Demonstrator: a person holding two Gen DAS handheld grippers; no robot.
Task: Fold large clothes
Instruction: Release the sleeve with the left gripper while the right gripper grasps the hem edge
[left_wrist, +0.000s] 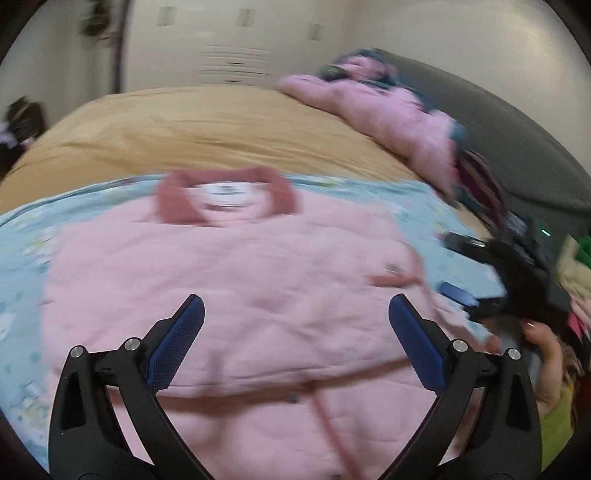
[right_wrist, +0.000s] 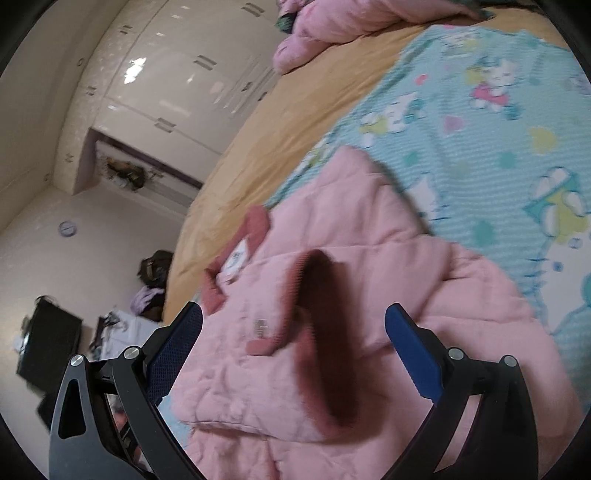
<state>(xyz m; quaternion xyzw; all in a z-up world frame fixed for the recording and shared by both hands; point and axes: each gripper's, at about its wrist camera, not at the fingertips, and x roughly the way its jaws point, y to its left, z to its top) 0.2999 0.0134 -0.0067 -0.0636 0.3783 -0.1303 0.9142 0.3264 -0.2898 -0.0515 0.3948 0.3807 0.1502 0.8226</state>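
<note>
A pink quilted jacket with a darker pink collar lies spread on a light blue cartoon-print sheet. My left gripper is open and empty, hovering above the jacket's lower body. In the right wrist view the jacket lies rumpled, with a dark pink ribbed cuff folded over its front. My right gripper is open and empty just above that cuff. The right gripper also shows in the left wrist view at the jacket's right edge, blurred.
The sheet lies on a bed with a mustard cover. A second pink garment is piled at the bed's far right by a grey headboard. White wardrobes and floor clutter lie beyond the bed.
</note>
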